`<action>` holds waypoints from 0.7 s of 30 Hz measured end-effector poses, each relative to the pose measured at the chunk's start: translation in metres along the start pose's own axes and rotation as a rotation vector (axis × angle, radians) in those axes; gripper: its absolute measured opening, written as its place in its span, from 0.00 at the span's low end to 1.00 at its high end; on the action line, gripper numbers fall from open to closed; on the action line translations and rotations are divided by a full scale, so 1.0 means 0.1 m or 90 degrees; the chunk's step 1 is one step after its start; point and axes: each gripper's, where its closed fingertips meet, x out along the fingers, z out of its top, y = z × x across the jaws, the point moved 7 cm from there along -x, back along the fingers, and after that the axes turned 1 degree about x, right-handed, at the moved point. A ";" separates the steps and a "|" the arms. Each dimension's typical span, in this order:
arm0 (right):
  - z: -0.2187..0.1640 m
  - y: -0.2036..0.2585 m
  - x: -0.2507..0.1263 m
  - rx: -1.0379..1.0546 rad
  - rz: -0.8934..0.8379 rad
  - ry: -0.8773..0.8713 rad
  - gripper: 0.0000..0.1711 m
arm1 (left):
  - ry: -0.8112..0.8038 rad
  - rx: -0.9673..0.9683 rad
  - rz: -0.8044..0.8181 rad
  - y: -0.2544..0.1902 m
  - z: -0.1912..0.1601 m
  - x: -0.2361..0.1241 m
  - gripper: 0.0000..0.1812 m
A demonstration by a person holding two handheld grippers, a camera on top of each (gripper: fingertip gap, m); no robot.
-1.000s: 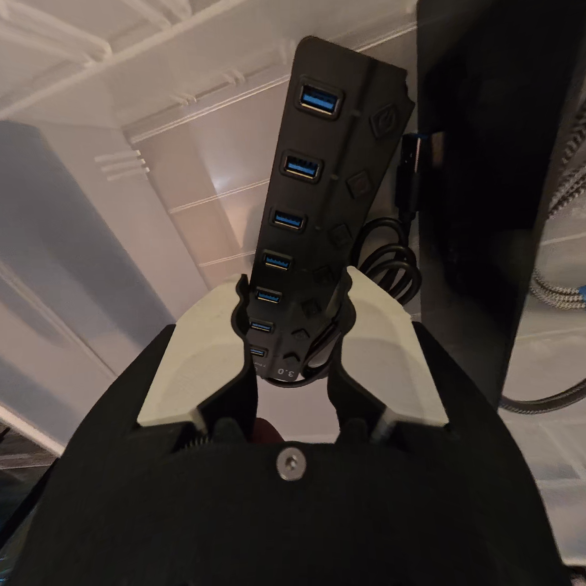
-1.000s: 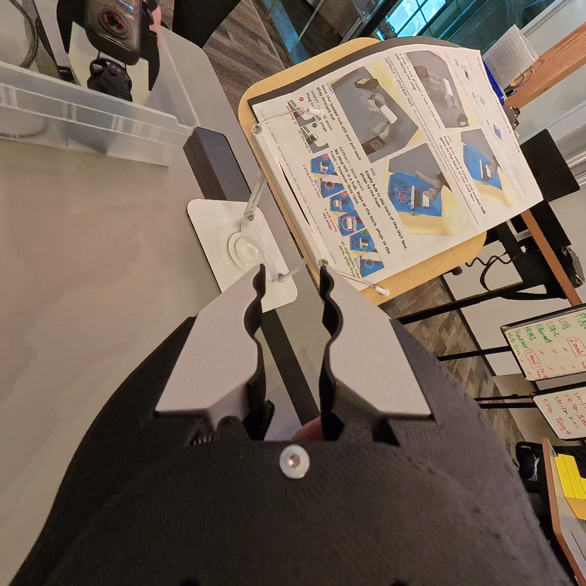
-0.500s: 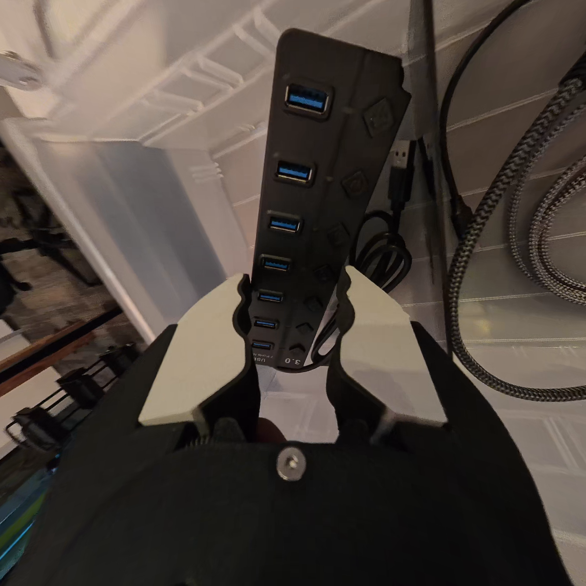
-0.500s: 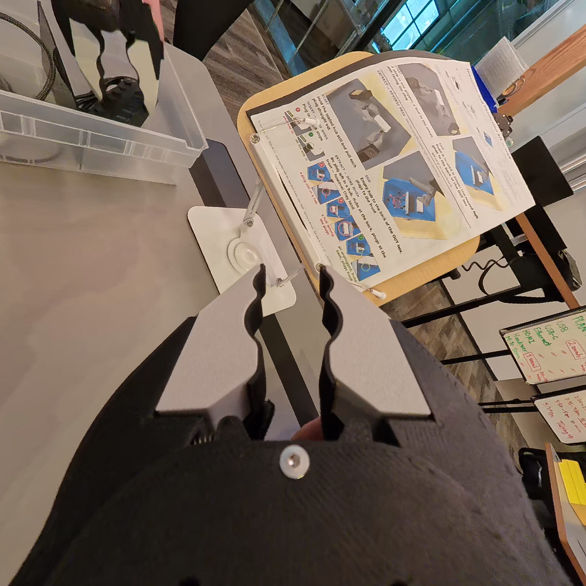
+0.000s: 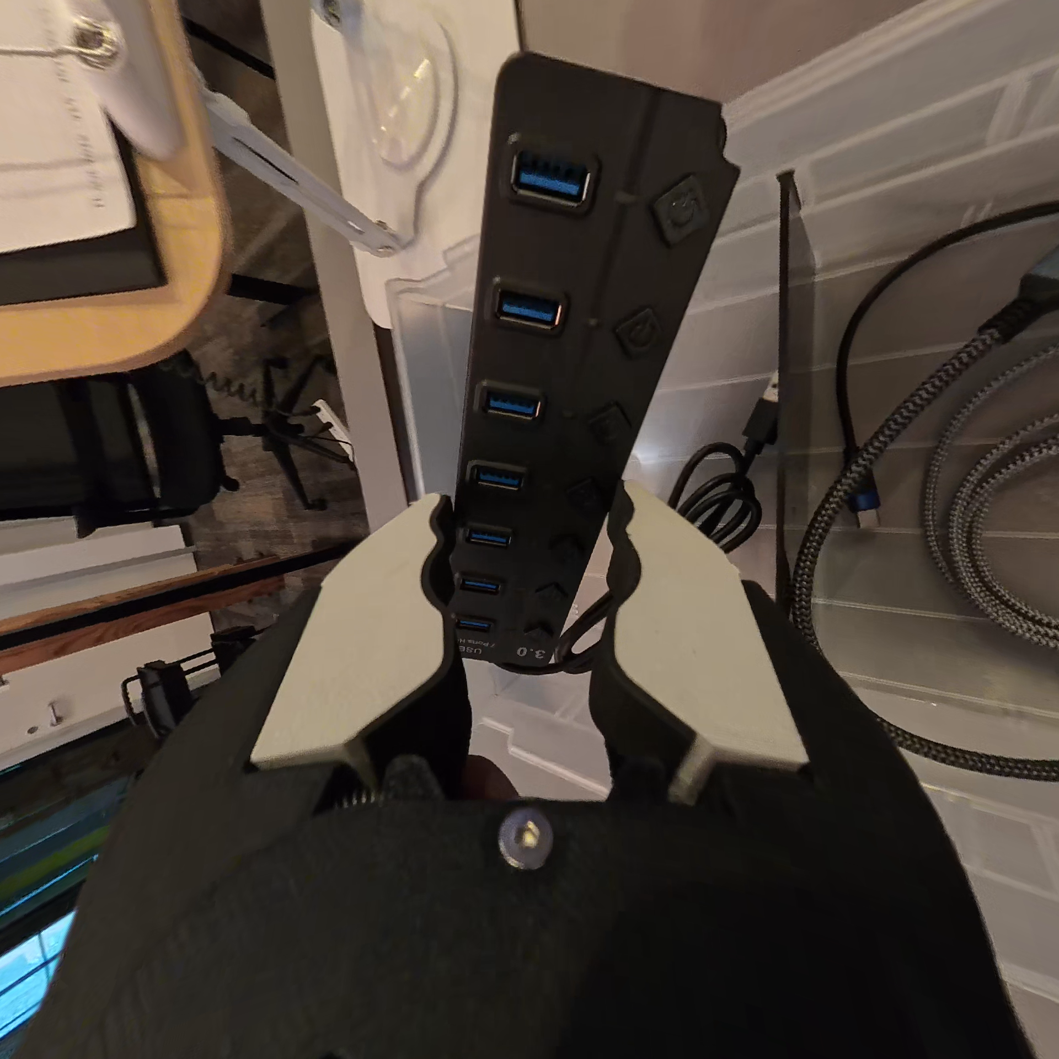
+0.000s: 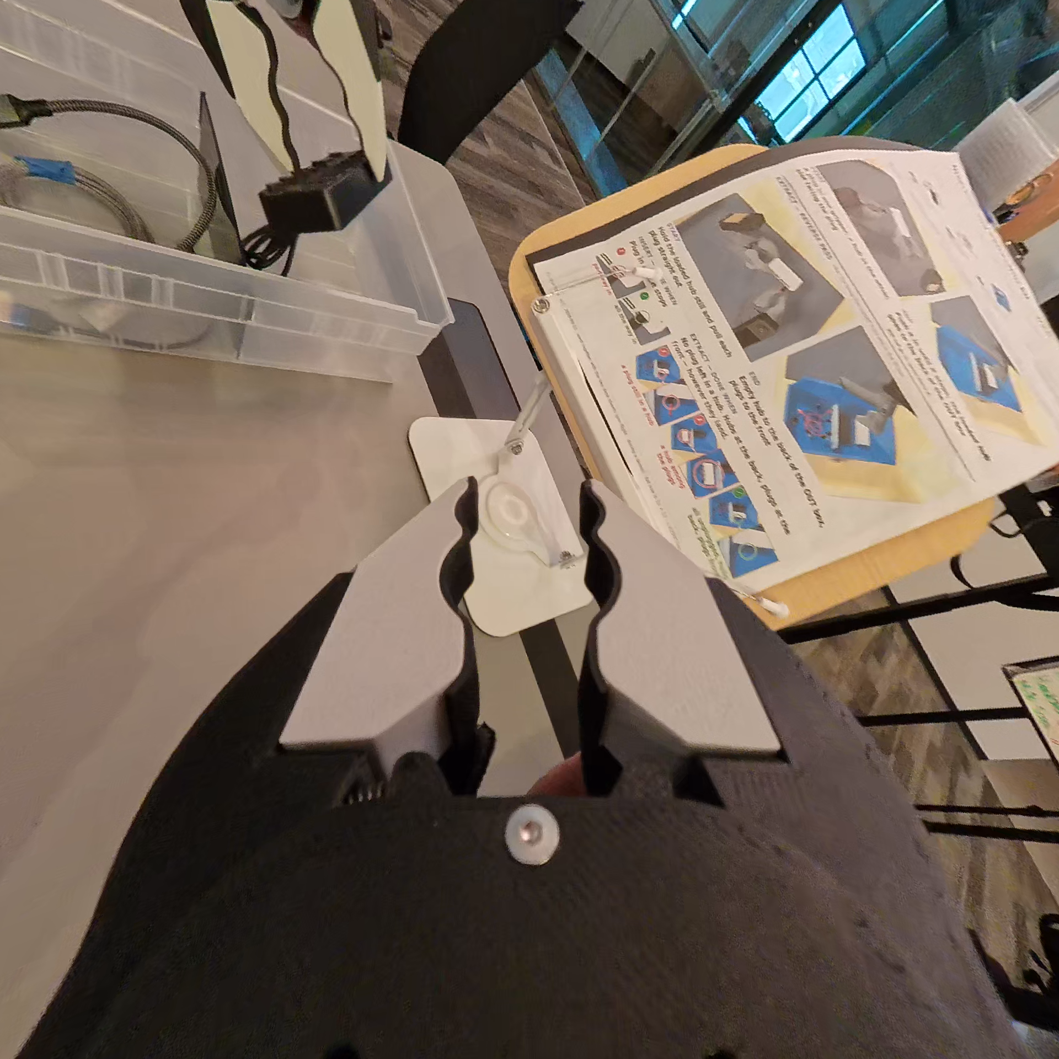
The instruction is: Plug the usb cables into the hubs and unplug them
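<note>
My left gripper [image 5: 530, 504] is shut on the lower end of a black USB hub [image 5: 579, 286] with several blue ports, all of them empty. The hub's own thin black cable [image 5: 716, 498] hangs coiled beside it, its plug [image 5: 765, 418] free. Grey braided USB cables [image 5: 974, 516] lie coiled in a clear plastic bin [image 5: 859, 172] to the right. In the right wrist view the left gripper [image 6: 326, 160] holds the hub [image 6: 321, 195] over the bin [image 6: 229, 321] at the top left. My right gripper [image 6: 527, 498] is open and empty above the table.
A black divider [image 6: 218, 189] stands in the bin between the hub and the braided cable [image 6: 172, 149] with its blue plug [image 6: 46, 169]. A white stand base [image 6: 516, 573] on the grey table [image 6: 172, 516] holds a board with a printed sheet [image 6: 802, 355]. The tips of one gripper are about 30 cm away from the tips of the other.
My left gripper has swung with the hub, away from the dark divider toward the bin's end wall. The right gripper has stayed open and has shifted slightly toward the bin.
</note>
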 end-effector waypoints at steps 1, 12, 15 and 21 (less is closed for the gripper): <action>0.00 0.02 0.03 -0.003 0.005 0.000 0.20 | -0.010 -0.007 0.016 0.01 0.01 -0.04 0.29; 0.05 0.10 0.11 -0.010 0.019 -0.015 0.22 | -0.173 -0.113 0.192 0.29 0.28 -0.73 0.29; 0.08 0.09 0.07 -0.010 0.014 -0.027 0.22 | -0.193 -0.115 0.219 0.38 0.37 -0.90 0.28; 0.16 0.08 0.00 -0.010 0.009 -0.056 0.23 | -0.226 -0.099 0.265 0.54 0.72 -1.26 0.29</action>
